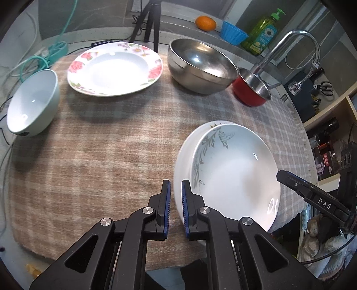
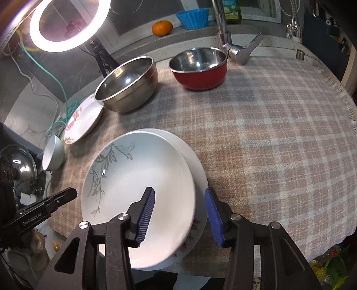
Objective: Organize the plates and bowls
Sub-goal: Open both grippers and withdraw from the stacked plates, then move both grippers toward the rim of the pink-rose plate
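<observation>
1. Bench (image 1: 100,160): covered by a plaid cloth (image 2: 267,133) in pink, grey and cream, its fringed edge at the far right in the right wrist view.
2. Plate stack, near edge of the bench: a white plate with grey leaf print (image 2: 138,185) lies on top of a larger white plate (image 2: 198,169), set off-centre so the lower rim shows as a crescent on one side. A faint flower print shows on the lower rim nearest the right camera.
3. Flowered plate (image 1: 115,69): white with pink roses on the rim, flat on the cloth at the far side, just beside the big steel bowl.
4. Big steel bowl (image 1: 200,67): upright, far side of the cloth.
5. Red bowl (image 2: 199,67): steel inside, upright, beside the big steel bowl and near the tap (image 2: 236,49).
6. Pale bowl (image 1: 33,102): white inside, tipped on its side at the cloth's edge.
7. Ledge behind: an orange (image 2: 162,28), a blue fluted cup (image 2: 193,15), a green soap bottle (image 1: 264,33).
8. Left gripper (image 1: 176,207): jaws nearly pressed together, nothing between them, beside the rim of the stack.
9. Right gripper (image 2: 180,214): jaws spread either side of the stack's near rim, pads not pressing on it.
10. Ring lamp (image 2: 67,24): lit, at the far left.
</observation>
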{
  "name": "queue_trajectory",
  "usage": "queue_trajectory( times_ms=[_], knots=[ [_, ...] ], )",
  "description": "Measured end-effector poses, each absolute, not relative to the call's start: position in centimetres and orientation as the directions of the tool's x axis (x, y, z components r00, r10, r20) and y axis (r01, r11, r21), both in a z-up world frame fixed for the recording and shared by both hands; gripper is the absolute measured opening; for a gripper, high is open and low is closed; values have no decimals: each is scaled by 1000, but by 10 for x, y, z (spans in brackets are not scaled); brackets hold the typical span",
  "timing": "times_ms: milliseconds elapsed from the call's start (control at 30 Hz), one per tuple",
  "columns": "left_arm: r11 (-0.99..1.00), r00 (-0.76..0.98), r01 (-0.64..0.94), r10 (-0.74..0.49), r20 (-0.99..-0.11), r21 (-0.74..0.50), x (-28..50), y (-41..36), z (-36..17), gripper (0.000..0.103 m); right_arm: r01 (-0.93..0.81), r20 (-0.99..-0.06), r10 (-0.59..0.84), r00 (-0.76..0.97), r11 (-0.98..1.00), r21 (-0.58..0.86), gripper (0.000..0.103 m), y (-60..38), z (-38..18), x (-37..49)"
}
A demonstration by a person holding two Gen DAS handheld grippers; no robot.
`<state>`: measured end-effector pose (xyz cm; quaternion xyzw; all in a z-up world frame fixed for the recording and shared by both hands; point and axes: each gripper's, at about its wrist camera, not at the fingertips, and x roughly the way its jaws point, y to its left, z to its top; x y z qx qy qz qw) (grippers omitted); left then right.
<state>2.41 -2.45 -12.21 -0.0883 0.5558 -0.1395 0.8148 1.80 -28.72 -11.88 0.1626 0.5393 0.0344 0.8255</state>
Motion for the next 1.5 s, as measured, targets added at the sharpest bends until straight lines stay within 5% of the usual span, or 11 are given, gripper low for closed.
queue_trajectory(
  times_ms=[600, 1200, 1500],
  knots=[
    [960, 429, 133, -280, -858, -247, 52, 52, -86, 12, 12, -776, 324, 541, 920, 392, 47, -214, -75, 50],
    [947, 387, 260, -280, -879, -188, 181, 101, -81, 12, 68, -803, 367, 469, 892, 448, 47, -135, -91, 132],
    [939, 316, 282, -286, -905, -198, 242, 109, -107, 12, 131, -845, 346, 407, 894, 429, 39, -119, -124, 169]
  ],
)
